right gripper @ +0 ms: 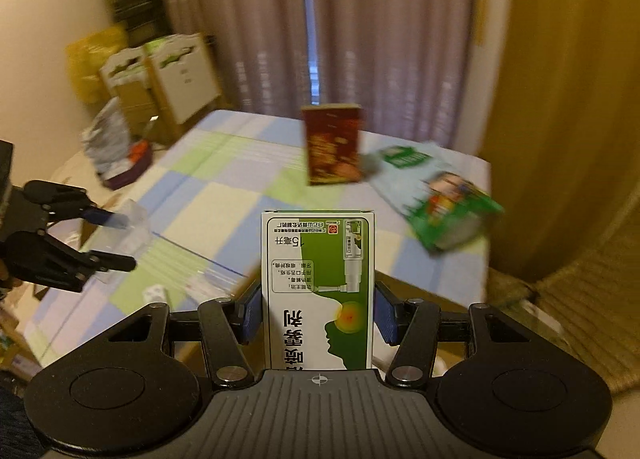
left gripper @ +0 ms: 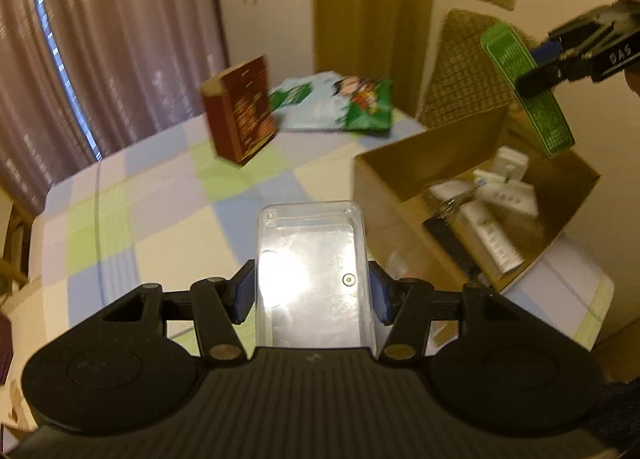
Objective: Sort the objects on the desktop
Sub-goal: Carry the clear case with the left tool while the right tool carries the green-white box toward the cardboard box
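while the left fingers (left gripper: 312,295) clamp a clear case (left gripper: 312,259), the right fingers (right gripper: 318,317) grip a green-white "15毫升" box (right gripper: 318,291).

1. We read "DAS" in white on the right gripper (left gripper: 560,59), beside the green-and-white box (left gripper: 528,91).
2. On the green-and-white box (right gripper: 319,295), upside down: "15毫升" near its far end, big "喷雾剂" nearer the camera.
3. Red box (right gripper: 332,145) print too blurred.
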`<state>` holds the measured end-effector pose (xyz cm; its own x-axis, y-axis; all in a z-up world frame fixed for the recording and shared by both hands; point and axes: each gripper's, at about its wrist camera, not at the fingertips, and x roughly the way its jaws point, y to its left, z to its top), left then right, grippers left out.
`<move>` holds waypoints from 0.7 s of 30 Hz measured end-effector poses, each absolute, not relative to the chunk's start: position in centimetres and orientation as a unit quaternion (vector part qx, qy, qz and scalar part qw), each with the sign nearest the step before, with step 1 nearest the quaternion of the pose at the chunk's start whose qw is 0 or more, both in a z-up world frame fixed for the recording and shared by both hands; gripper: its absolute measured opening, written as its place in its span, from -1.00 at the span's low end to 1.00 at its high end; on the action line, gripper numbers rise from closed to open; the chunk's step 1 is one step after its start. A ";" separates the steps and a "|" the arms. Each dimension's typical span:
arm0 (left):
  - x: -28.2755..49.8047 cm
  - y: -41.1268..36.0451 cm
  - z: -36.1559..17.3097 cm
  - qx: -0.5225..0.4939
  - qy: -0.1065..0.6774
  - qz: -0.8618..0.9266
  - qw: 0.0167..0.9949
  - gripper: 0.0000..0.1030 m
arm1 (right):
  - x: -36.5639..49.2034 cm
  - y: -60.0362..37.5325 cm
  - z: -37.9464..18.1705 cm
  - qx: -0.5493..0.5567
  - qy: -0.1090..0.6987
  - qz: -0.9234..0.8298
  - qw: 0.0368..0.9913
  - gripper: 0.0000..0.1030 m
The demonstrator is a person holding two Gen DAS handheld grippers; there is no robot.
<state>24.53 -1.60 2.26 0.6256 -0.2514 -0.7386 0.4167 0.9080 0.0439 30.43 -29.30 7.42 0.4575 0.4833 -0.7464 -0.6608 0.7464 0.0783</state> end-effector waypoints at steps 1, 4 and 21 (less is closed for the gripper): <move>24.6 -2.5 2.5 0.108 0.387 -0.193 0.895 0.00 | 30.3 -30.3 7.5 -0.108 0.397 0.330 0.849 0.06; 24.9 -5.0 2.8 0.114 0.379 -0.211 0.894 0.00 | 30.2 -32.9 7.8 -0.095 0.398 0.314 0.857 0.06; 25.6 -12.9 3.5 0.124 0.363 -0.246 0.890 0.00 | 30.6 -39.0 7.6 -0.064 0.404 0.307 0.860 0.06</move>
<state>25.56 -12.86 3.47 0.6154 -0.3483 -0.7071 0.5286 0.8478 0.0424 30.61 -38.99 7.55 0.4860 0.4762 -0.7328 -0.5788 0.8036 0.1383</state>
